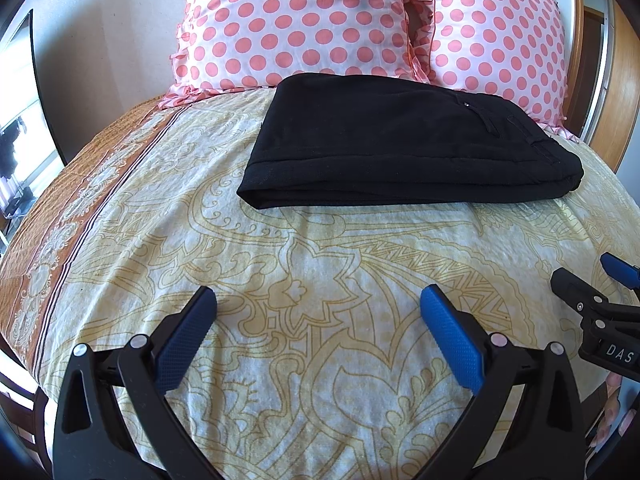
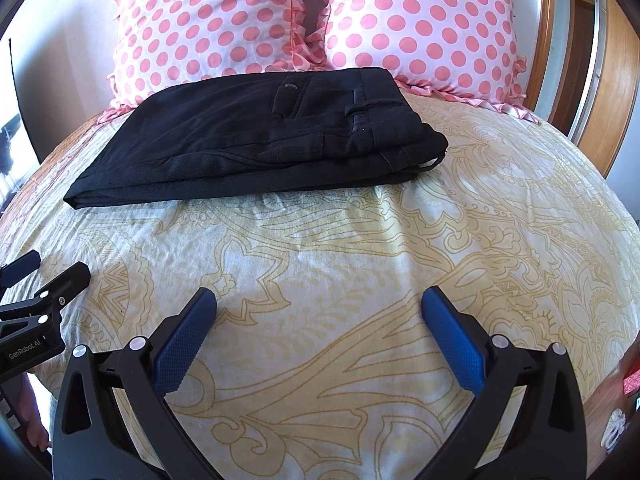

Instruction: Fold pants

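Folded into a flat rectangle, black pants lying on a cream bedsheet with a yellow paisley print, at twelve o'clock from the left gripper and well apart from it. Waistband end with belt loops turned toward three o'clock, fold edge toward nine o'clock. Far edge of the pants touching or just overlapping two pink polka-dot pillows propped at the head of the bed, at twelve o'clock beyond the garment.

Left gripper released, blue pads spread wide over bare sheet, nothing between them. Right gripper entering the left wrist view at three o'clock, only partly seen there.

Seen from the right wrist, the same pants at eleven to twelve o'clock, a back pocket and belt loops facing up, layers stacked at the waistband corner. Right gripper likewise released, blue fingers splayed above the sheet, holding nothing. Left gripper showing at nine o'clock in this view, dark fingers pointing toward the pants. Pillows side by side behind the garment, ruffled edges meeting at twelve o'clock. Wooden bed frame curving along the two to three o'clock edge. Orange patterned border of the sheet running along the nine o'clock side in the left wrist view.
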### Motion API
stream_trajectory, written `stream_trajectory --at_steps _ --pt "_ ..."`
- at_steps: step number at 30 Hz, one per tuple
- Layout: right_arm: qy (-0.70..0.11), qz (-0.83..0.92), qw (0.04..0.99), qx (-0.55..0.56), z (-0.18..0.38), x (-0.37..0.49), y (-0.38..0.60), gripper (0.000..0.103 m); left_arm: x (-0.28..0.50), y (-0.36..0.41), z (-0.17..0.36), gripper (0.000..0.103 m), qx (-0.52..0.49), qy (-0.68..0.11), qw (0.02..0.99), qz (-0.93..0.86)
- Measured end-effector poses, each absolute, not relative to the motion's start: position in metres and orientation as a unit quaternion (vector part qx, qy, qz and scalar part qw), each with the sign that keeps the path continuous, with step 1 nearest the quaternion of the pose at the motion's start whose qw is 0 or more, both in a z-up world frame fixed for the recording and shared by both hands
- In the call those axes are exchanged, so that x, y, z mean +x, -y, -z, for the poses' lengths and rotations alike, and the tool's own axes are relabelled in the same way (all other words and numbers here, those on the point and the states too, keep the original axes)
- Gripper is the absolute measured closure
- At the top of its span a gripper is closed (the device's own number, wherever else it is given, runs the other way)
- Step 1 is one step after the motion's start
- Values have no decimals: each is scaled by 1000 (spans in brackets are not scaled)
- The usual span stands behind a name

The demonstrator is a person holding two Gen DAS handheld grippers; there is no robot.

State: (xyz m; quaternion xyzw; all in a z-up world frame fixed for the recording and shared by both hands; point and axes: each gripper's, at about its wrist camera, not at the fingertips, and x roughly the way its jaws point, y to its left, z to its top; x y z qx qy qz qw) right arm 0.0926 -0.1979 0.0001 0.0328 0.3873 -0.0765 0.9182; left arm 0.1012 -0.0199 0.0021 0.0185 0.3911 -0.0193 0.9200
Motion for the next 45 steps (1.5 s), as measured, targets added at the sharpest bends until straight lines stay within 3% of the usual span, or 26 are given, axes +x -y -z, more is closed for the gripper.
stream_trajectory --at_steps 45 --pt "-387 77 918 33 0 92 197 1 106 20 -4 2 17 -403 915 19"
